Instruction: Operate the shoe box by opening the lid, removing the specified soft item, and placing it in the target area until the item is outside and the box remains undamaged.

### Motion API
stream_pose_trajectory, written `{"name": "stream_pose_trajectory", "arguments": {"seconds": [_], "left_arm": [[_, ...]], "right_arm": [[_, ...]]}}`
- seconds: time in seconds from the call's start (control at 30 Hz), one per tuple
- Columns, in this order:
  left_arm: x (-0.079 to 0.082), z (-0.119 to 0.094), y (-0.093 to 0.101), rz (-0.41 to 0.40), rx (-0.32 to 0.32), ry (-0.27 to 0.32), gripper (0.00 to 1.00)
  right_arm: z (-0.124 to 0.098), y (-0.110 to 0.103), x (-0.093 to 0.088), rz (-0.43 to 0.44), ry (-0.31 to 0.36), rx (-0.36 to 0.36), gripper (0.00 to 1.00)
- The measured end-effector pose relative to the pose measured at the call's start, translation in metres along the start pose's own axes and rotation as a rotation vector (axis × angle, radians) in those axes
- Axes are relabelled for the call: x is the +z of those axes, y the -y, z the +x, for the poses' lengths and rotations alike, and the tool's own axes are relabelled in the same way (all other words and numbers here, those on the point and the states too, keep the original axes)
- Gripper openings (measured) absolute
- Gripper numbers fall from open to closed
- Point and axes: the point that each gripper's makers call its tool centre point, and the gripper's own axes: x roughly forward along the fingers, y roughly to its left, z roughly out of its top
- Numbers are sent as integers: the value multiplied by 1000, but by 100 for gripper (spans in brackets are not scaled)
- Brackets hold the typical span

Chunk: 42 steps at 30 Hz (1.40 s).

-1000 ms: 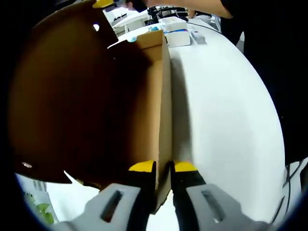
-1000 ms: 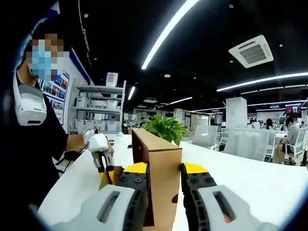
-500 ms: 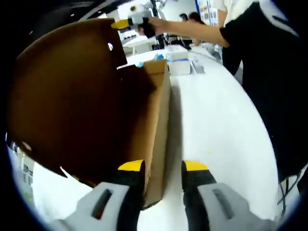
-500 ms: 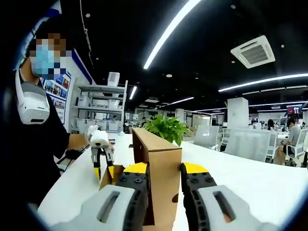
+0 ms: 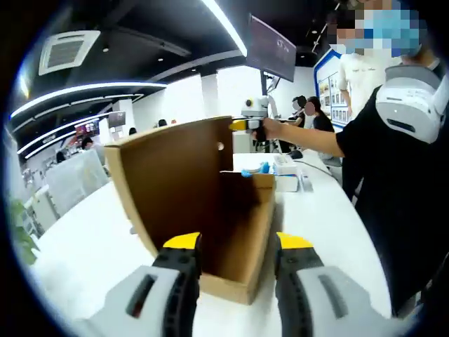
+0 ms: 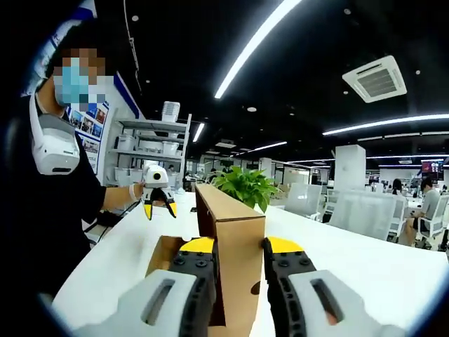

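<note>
White table (image 5: 330, 225) bears the brown shoe box (image 5: 231, 232), lid (image 6: 235, 246) upright (right jaws clamp it; left jaws wide).

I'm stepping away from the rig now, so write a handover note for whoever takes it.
Right tongs: shut on the edge of the lid, holding it upright.
Left tongs: open, hovering at the box's far end, gripping nothing.
Shoe box: on the white table, looks undamaged.
Done: lid open.
Left: lift out the soft item and place it in the target area. I cannot make out the item inside the box from these views.
</note>
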Motion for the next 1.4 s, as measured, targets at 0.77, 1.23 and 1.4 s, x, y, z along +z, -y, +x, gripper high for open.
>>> {"name": "stream_pose_trajectory", "arguments": {"seconds": [0.77,1.23,1.4], "left_arm": [[49,18,-83,81,-23,163,47],[60,21,-85,71,-78,200,30],[59,21,-81,80,-78,190,30]], "right_arm": [[-5,-7,1,-10,-41,14,25],[-5,-8,0,-10,-48,35,26],[-6,-11,-1,34,-83,63,27]]}}
